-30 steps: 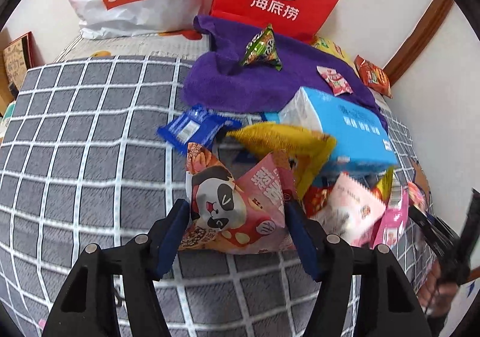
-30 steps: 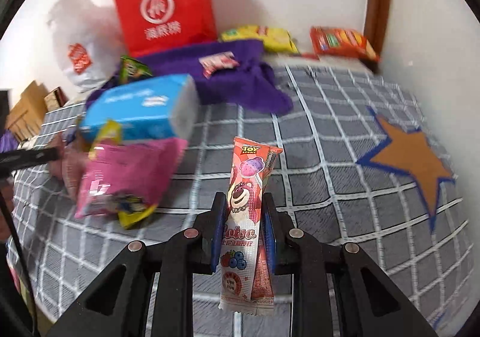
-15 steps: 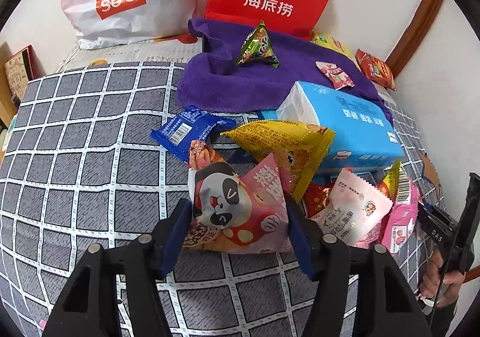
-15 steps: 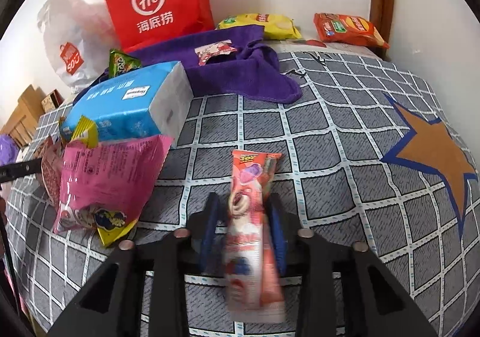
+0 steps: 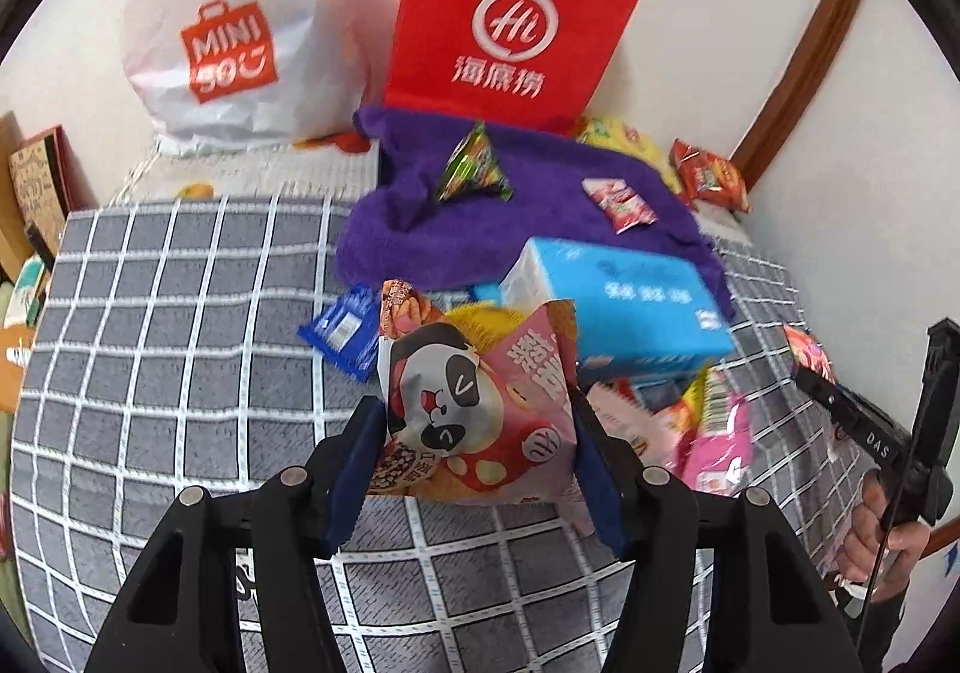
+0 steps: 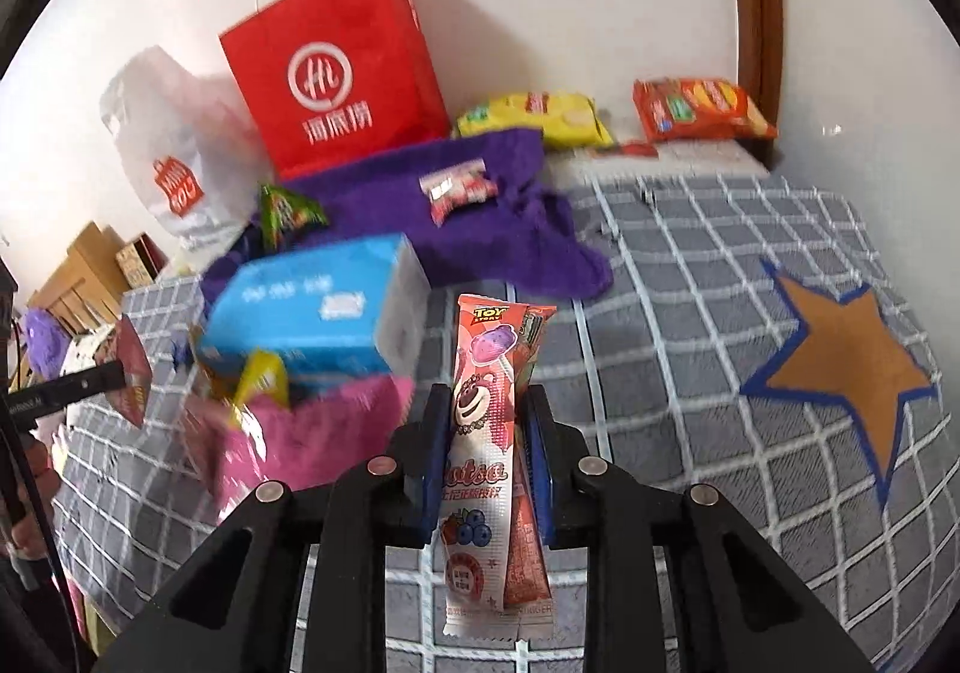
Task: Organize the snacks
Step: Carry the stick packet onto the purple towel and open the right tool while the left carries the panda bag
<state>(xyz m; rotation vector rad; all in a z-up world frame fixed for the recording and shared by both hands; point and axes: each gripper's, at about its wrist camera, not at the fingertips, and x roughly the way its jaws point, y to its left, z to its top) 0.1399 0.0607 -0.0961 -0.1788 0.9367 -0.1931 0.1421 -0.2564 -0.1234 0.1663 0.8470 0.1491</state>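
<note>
My left gripper [image 5: 474, 451] is shut on a pink panda snack bag [image 5: 474, 403] and holds it above the grey checked blanket [image 5: 180, 313]. My right gripper [image 6: 487, 451] is shut on a long pink Lotso stick pack [image 6: 486, 451], held upright above the blanket [image 6: 690, 373]. A pile of snacks lies beside a blue tissue pack [image 5: 624, 313], which also shows in the right wrist view [image 6: 312, 325]. A pink snack bag [image 6: 300, 445] lies in front of it. A purple towel [image 5: 480, 217] carries a green triangular snack [image 5: 474, 166] and a small red candy pack [image 5: 621, 202].
A red paper bag [image 5: 510, 19] and a white Miniso bag [image 5: 234, 31] stand against the back wall. A yellow bag [image 6: 534, 118] and an orange bag [image 6: 699, 109] lie at the back right. An orange star patch [image 6: 840, 361] marks the blanket. A blue wrapper [image 5: 345, 325] lies left of the pile.
Both grippers have lifted their packs off the blanket. The Lotso pack dipped toward the blanket half a second ago and now stands higher. The panda bag has risen and hides the yellow bag.
</note>
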